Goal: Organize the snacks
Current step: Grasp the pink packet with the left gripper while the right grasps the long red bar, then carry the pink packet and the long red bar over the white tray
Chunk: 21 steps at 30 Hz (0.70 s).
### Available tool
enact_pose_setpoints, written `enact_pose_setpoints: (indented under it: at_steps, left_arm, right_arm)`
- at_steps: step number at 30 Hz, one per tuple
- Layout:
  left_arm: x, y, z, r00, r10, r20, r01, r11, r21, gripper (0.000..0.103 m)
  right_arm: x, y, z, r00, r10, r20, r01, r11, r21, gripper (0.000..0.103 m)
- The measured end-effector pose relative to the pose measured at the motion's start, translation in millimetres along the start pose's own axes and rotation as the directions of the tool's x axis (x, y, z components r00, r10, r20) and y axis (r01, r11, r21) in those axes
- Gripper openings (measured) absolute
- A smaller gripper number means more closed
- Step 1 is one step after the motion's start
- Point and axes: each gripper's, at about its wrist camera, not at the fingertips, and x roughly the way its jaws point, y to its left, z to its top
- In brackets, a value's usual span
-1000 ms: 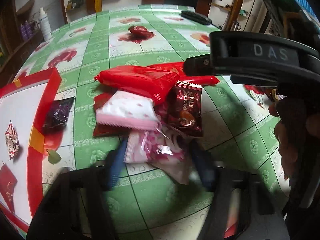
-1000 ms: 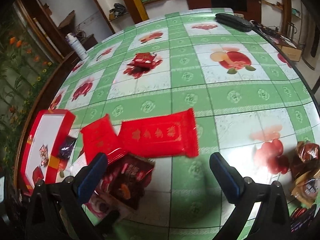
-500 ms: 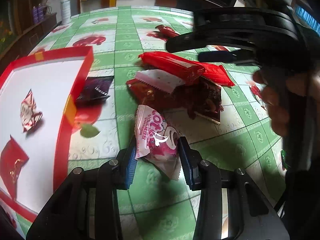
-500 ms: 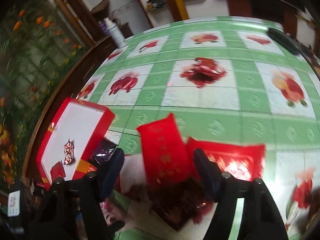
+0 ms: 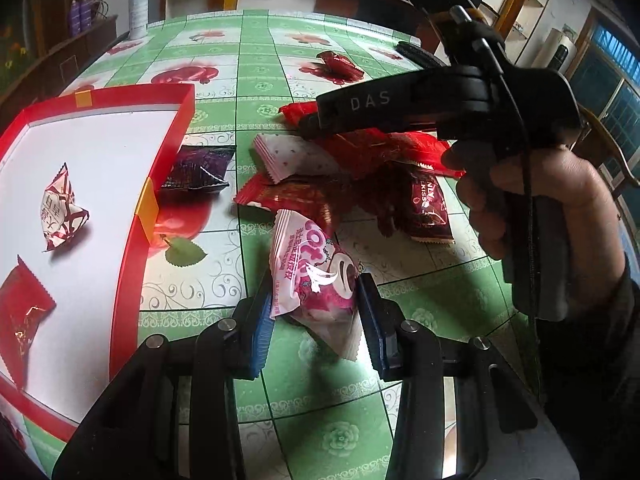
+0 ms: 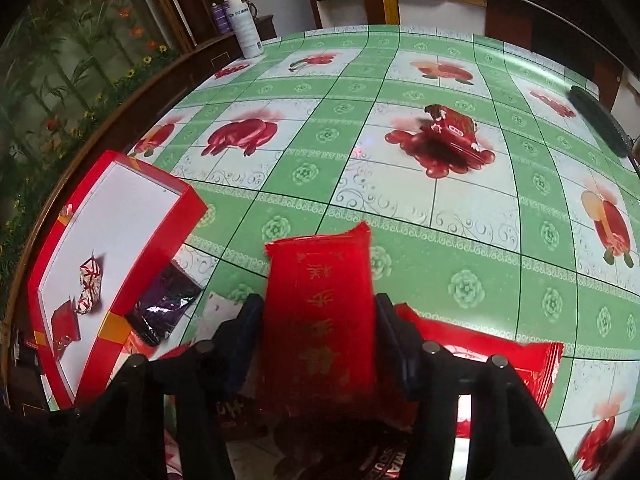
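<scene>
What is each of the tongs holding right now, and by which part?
Left tongs pinch the pink-and-white snack packet across its lower half. Right tongs clamp the red packet with gold lettering by its long side edges, mid-length.

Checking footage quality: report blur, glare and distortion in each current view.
Left wrist view: strong fisheye bending of the table; pink snack packet sharp; the red pile under the right gripper smeared. Right wrist view: table grid bows; red packet softly blurred between the fingers; glare patch at bottom right; corners dark.
</scene>
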Motion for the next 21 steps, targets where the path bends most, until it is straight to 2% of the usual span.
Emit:
enact_pose_setpoints:
  at_steps: [4,10,21]
  left_arm:
    - [0.5,0.5,1.5,1.0,0.002,-0.005,-0.002,1.0,0.0,0.039]
    - [1.1,-6.2,-1.4,0.999,0.043,0.018,-0.043,0.999,0.031,0.038]
    - [-9.5,1.8,-7.0,0.998,0.012,0.056,-0.011,1.0,-0.013,0.038]
  right_arm:
    - [1.4,9.4,-2.5,0.997,-0.07,0.023,0.072,0.996,-0.056,0.05]
    - [-0.8,18.6,-7.6,0.99,-0.126,0.071,0.133,0.985,-0.112,0.049]
    - [-18.8,3.8,-3.1,0.991,-0.021,0.132,0.023,1.0,-0.012,0.049]
